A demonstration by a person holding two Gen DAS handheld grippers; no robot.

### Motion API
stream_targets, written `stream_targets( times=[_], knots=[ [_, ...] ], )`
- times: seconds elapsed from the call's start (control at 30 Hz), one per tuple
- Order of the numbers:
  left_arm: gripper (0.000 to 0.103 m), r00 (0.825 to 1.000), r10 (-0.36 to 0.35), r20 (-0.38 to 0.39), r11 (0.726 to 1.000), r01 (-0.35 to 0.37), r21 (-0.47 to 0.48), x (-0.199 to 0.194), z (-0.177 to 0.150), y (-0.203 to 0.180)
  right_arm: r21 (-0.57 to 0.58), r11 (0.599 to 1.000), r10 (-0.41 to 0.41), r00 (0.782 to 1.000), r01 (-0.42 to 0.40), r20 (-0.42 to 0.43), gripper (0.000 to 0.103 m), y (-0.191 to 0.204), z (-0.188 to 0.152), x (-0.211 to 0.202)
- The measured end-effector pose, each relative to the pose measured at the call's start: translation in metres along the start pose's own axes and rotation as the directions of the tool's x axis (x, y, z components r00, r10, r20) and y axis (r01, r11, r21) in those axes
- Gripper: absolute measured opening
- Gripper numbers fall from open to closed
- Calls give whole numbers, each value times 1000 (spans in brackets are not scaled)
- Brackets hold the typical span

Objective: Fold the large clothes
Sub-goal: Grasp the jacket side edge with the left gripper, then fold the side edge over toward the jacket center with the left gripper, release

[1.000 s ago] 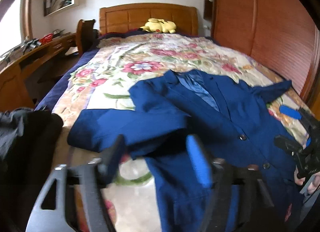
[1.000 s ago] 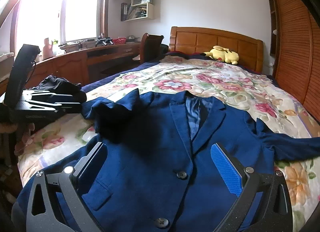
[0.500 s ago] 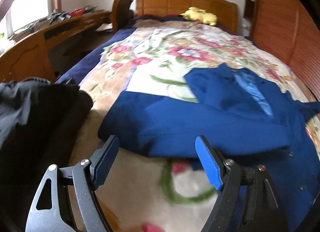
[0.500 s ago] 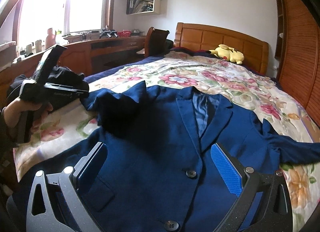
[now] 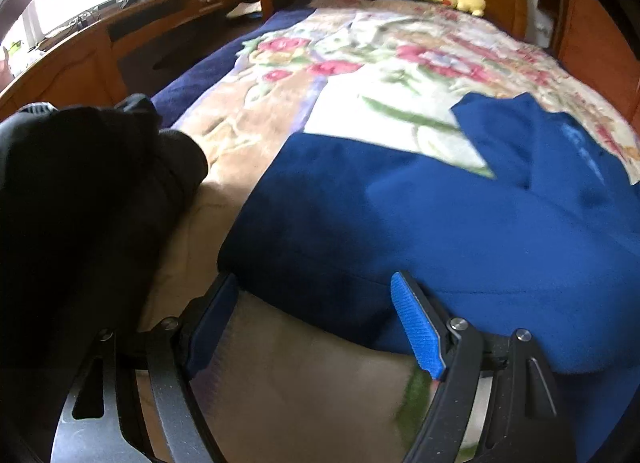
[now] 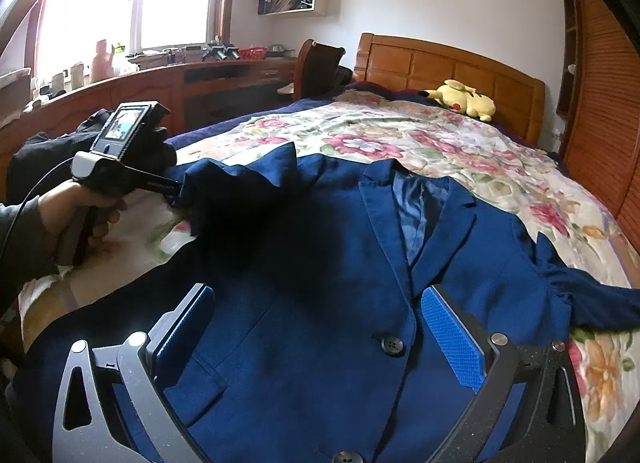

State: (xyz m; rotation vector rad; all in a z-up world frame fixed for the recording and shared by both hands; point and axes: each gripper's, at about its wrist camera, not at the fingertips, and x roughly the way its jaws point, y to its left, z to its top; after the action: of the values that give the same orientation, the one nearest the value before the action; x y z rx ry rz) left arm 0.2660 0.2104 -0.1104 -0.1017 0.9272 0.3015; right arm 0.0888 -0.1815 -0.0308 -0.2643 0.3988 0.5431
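A navy blue suit jacket (image 6: 320, 263) lies face up and buttoned on the floral bedspread (image 6: 400, 135), collar toward the headboard. Its left sleeve (image 5: 360, 223) is folded across the chest, and the other sleeve (image 6: 592, 295) stretches to the right. My left gripper (image 5: 316, 319) is open, tilted down, with the sleeve's lower edge just at its blue pads (image 5: 416, 327). In the right wrist view the left gripper (image 6: 172, 188), held by a hand (image 6: 72, 219), sits at the sleeve's cuff end. My right gripper (image 6: 320, 327) hovers open over the jacket's front near a button (image 6: 391, 344).
A heap of black clothing (image 5: 80, 203) lies on the bed's left edge beside the left gripper. A yellow plush toy (image 6: 464, 97) rests by the wooden headboard (image 6: 440, 63). A wooden desk (image 6: 160, 83) and chair (image 6: 320, 67) stand left; a slatted wardrobe (image 6: 600, 103) stands right.
My left gripper has swung left and down, from over the jacket's body to the folded sleeve's cuff end. The right gripper has hardly moved. Both stay open.
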Motion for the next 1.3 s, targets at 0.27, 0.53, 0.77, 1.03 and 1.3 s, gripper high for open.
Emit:
stream_targets(
  times=[0.27,0.53,0.77,1.03,1.3],
  knots=[
    [74,999,-33,-35,999,33,-9,12,4,3,-2,1000,2,1000,-2,-12,103,-1,0,4],
    [30,997,-68,-44,997,69,20,10,1,-2,-2,1000,7,1000,-7,-11,103,-1,0,3],
    [9,998,-65,-13,993,66,97,-11,-2,-23,-1,1000,5,1000,-5,-5,103,-1,1,2],
    [9,983,-128,133,980,105,169,-83,13,-66,2,1000,-21,1000,21,18,103,-13,0,-13],
    [8,930,-267,254,939,191,286,-152,17,-129,44,996,-79,996,78,31,103,-43,-10,-29]
  ],
)
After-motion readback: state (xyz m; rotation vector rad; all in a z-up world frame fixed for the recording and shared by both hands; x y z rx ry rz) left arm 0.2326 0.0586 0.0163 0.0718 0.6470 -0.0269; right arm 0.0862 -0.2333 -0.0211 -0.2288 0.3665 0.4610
